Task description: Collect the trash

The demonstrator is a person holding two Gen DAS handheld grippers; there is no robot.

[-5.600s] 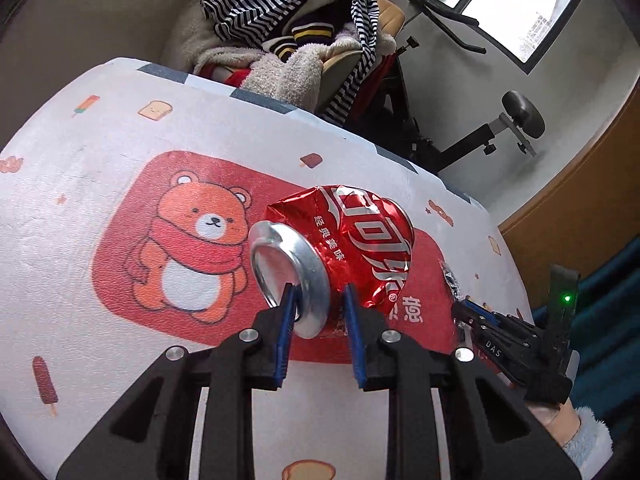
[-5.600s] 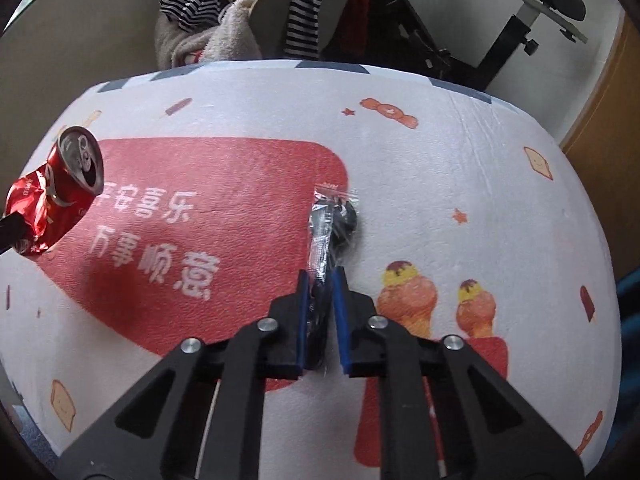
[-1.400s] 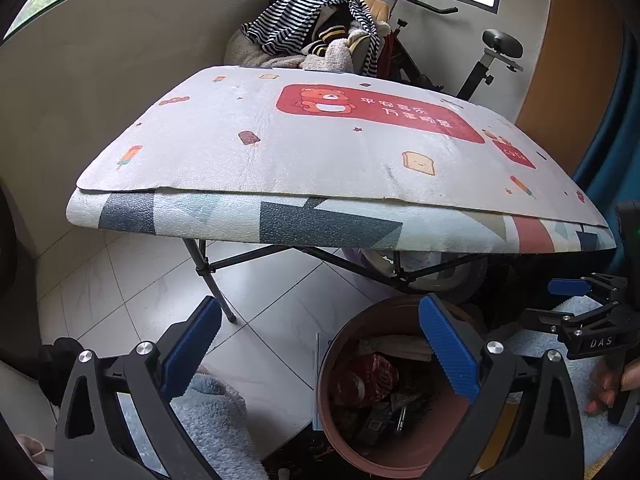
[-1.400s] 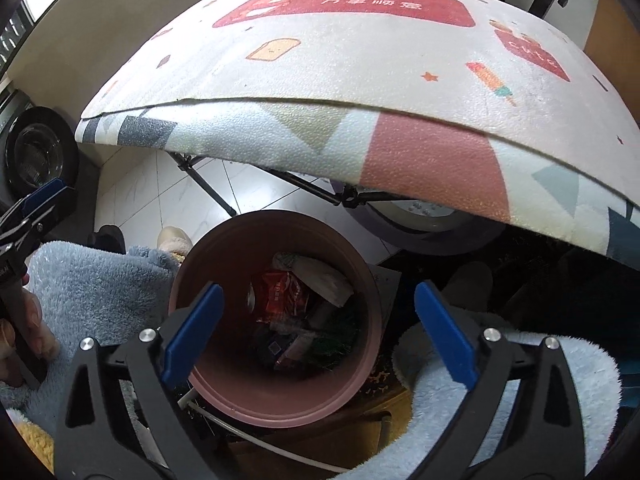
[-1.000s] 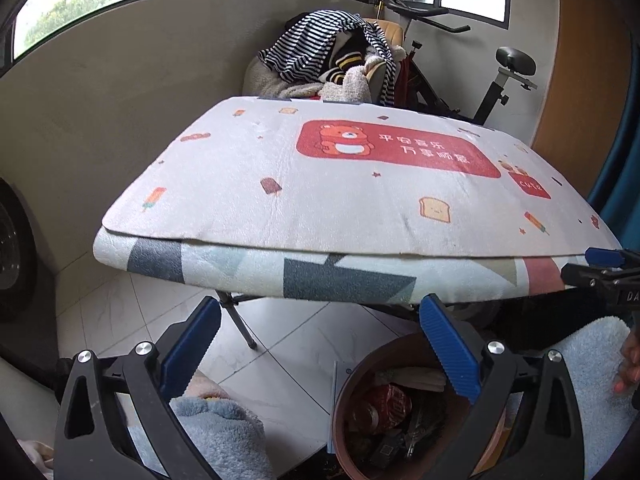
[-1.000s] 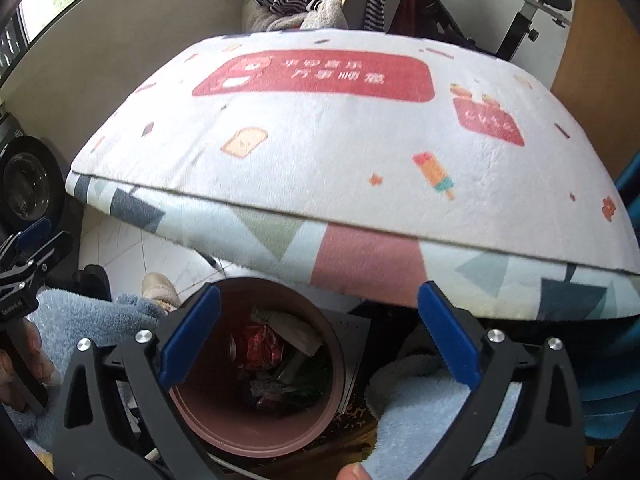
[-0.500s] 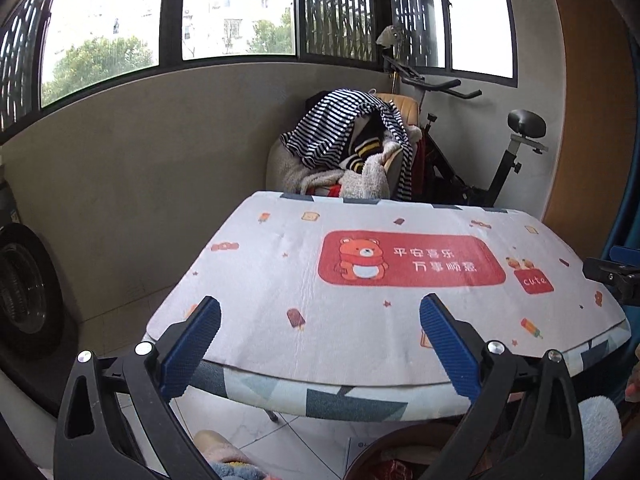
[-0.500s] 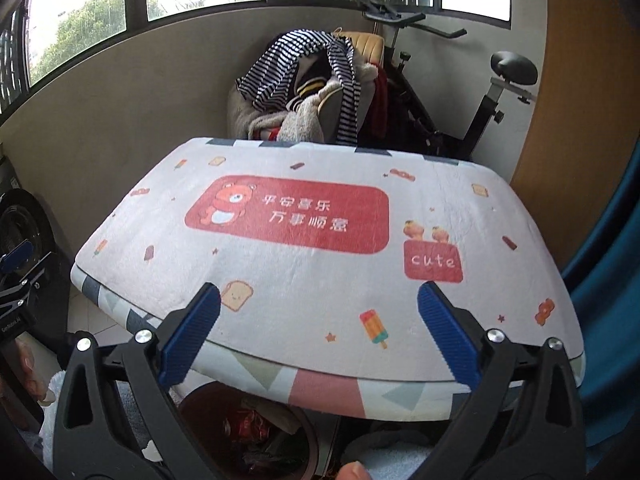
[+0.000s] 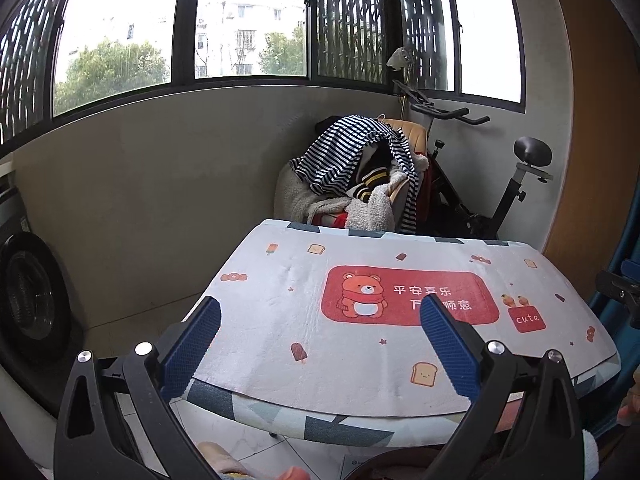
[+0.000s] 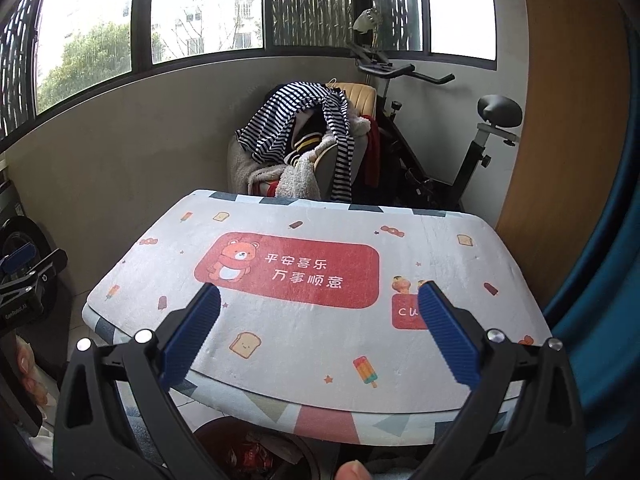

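- Left wrist view: at the far left a dark round-fronted machine (image 9: 28, 300) stands against the wall; the left gripper (image 9: 318, 330) hangs above the near edge of the table, its blue-padded jaws spread wide with nothing between them.
- Centre: the white padded table mat with a red bear panel (image 9: 400, 300) carries only its printed pictures; no loose rubbish shows on it in either view.
- Behind it, a chair heaped with striped and fleecy clothes (image 9: 360, 176), then a black exercise bike (image 9: 500, 184) to the right.
- Right wrist view: the right gripper (image 10: 318, 328) is likewise gaping and empty.
- Below the table's near edge, the reddish-brown round bin (image 10: 256, 456) peeks out, with red wrappers inside; that is where the trash lies.
- Judged step: the collecting looks finished or between items. Any next move calls for scanning the table and floor for a remaining piece, then lowering one set of jaws around it.
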